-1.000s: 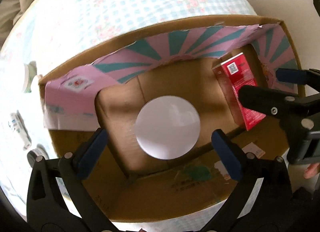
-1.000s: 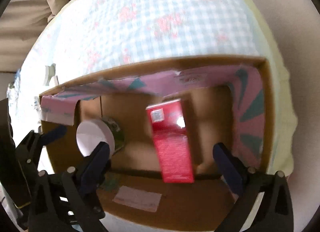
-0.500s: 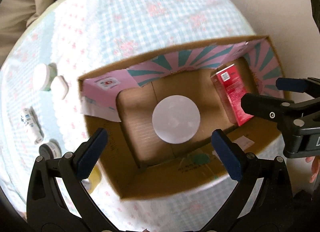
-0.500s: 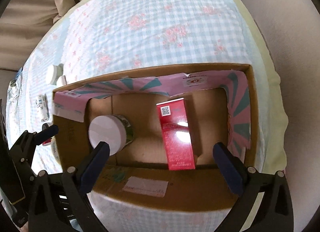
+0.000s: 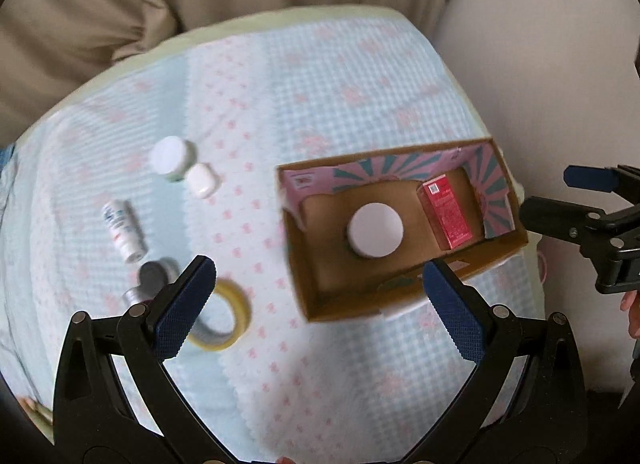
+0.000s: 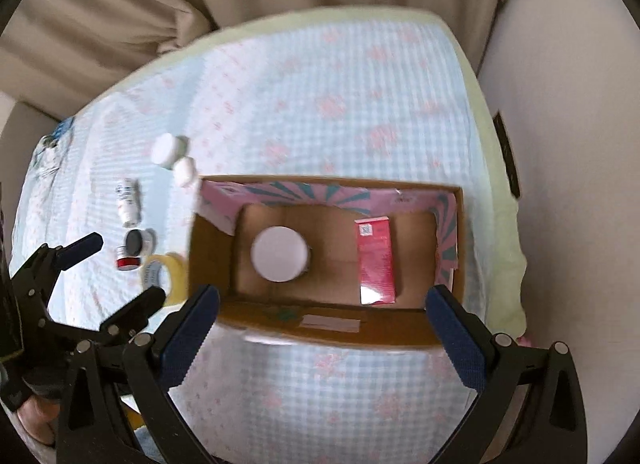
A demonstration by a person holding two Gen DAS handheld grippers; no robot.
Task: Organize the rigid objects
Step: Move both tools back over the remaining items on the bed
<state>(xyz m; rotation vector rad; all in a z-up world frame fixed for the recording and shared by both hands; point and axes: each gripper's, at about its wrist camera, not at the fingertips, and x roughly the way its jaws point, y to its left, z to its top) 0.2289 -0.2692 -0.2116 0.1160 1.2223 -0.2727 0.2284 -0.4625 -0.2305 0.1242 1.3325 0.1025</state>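
An open cardboard box (image 5: 360,300) (image 6: 400,330) with a pink and teal lining holds a white-lidded jar (image 5: 374,230) (image 6: 280,253) and a red carton (image 5: 446,214) (image 6: 375,260) lying flat. My left gripper (image 5: 318,296) (image 6: 112,276) hovers open and empty above the cloth, left of the box's near corner. My right gripper (image 6: 322,324) (image 5: 544,194) hangs open and empty over the box's near wall. Left of the box lie a yellow tape roll (image 5: 218,318) (image 6: 164,274), a grey-lidded jar (image 5: 152,280), a small white bottle (image 5: 122,230) and two white-capped jars (image 5: 170,156).
A blue checked cloth with pink flowers (image 5: 320,96) covers the table. Beige curtains (image 5: 100,4) hang behind it, and a pale wall (image 6: 568,144) stands at the right. The box sits near the table's right edge. A person's fingers (image 5: 632,304) hold the right gripper.
Both grippers have pulled up and back from the box, staying open. The jar and the red carton stayed inside. The loose items on the cloth have come into view.
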